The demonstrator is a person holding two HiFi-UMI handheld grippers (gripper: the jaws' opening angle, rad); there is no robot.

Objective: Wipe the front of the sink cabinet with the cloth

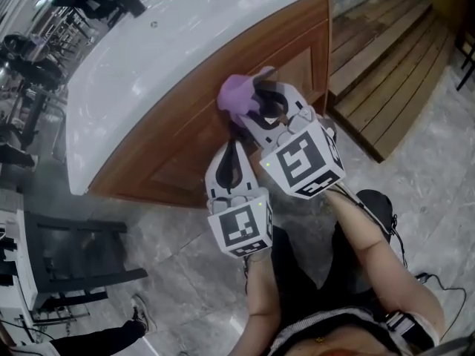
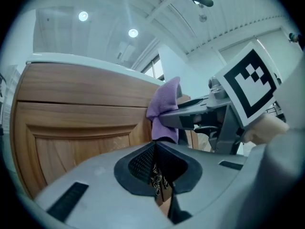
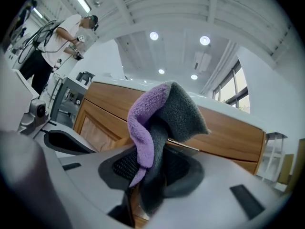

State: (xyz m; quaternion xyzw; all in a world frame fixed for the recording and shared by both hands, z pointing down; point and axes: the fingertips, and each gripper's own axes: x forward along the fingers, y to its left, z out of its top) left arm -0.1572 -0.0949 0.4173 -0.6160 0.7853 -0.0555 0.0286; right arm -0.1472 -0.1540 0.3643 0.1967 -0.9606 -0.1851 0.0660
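Wipe step: right gripper (image 3: 150,165) clamped on cloth (image 3: 153,112), cabinet (image 1: 185,106) front just ahead; left gripper (image 2: 156,168) closed, empty; next needs a pressed sweep.

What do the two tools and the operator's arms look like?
Left tool and right tool: light grey moulded shells, black ribbed pads set in dark recesses. Each carries a white cube with black square markers. Forearms are unsleeved.
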